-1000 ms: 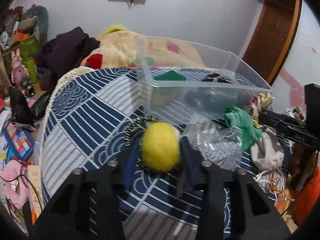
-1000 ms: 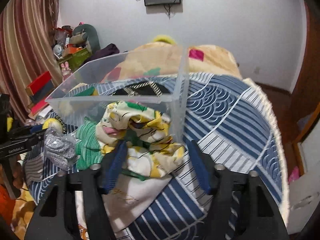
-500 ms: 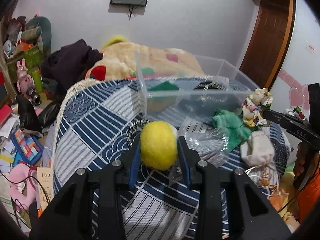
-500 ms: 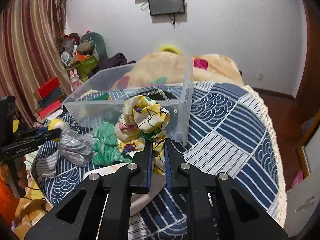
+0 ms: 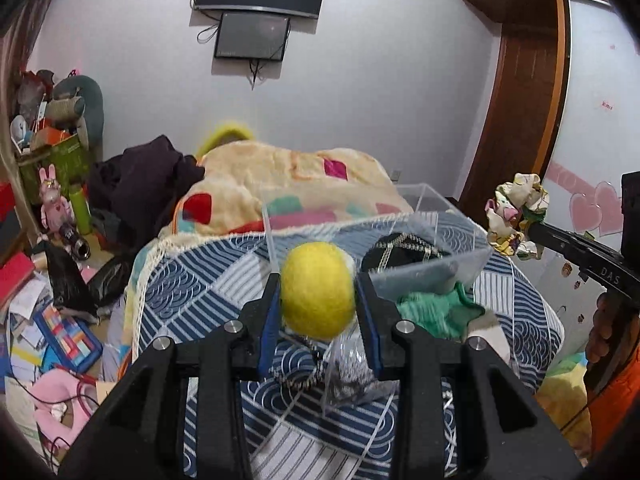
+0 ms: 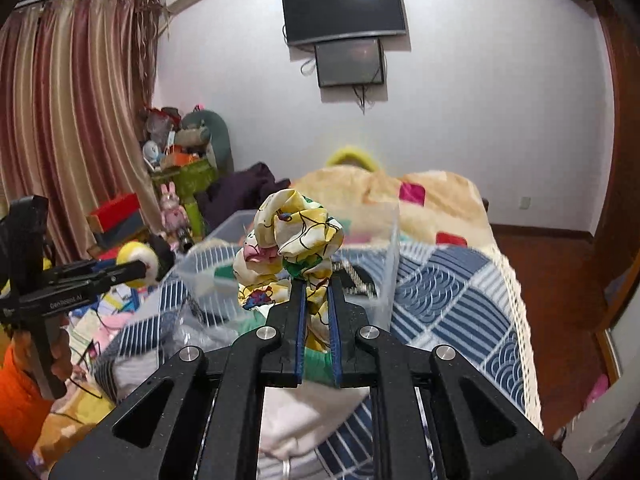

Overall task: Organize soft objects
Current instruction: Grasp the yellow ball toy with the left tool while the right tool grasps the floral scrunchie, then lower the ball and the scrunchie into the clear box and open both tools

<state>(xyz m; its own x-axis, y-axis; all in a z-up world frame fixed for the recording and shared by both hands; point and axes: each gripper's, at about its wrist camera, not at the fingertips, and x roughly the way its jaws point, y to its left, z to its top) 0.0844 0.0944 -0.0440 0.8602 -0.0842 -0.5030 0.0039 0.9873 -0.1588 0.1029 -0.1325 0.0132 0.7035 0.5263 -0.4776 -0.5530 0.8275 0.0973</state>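
The left gripper (image 5: 318, 292) pinches a yellow felt ball (image 5: 317, 290), held above the blue patterned bedspread (image 5: 200, 284) — just before the clear plastic bin (image 5: 448, 240). Rightward, the right gripper (image 6: 317, 300) clamps a floral scrunchie (image 6: 292, 240) — raised over that bin's near side.

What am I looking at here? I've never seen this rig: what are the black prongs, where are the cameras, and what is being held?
No robot: a person holds two handheld black grippers, each with a fisheye camera looking along its fingers. In the left camera's picture, the left gripper is shut on a fuzzy yellow felt ball. In the right camera's picture, the right gripper pinches a yellow patterned fabric scrunchie. Both are lifted near a clear plastic box on the blue-and-white patterned bedspread. A green cloth and a crinkled silver bag lie beside the box.
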